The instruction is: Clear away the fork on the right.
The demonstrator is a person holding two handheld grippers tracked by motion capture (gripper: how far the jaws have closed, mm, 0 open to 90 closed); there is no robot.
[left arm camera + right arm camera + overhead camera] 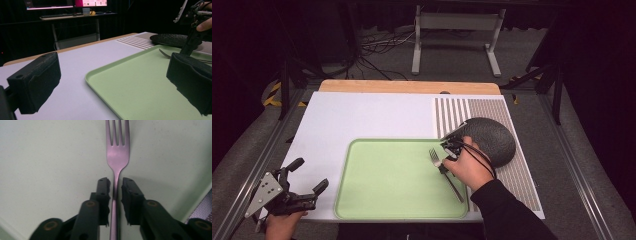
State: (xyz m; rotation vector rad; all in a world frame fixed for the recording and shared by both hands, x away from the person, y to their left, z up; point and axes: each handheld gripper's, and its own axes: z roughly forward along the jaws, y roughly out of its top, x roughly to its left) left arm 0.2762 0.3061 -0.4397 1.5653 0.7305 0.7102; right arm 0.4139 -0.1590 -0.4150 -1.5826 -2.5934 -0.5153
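A metal fork (435, 158) lies on the light green tray (387, 180), near its right side, tines pointing away from the person. In the right gripper view the fork (117, 152) has its handle running between the two black jaws of my right gripper (115, 182). A thin gap shows on each side, so the pads are not pressing on it. From above, the right gripper (446, 164) points down at the fork under the person's hand. My left gripper (311, 174) hovers open and empty at the table's front left corner, left of the tray (140, 85).
A dark round plate (494, 137) rests on a striped placemat (452, 112) to the right of the tray. A white mat (362, 115) covers the rest of the table. Beyond the far edge are a metal frame and cables on the floor.
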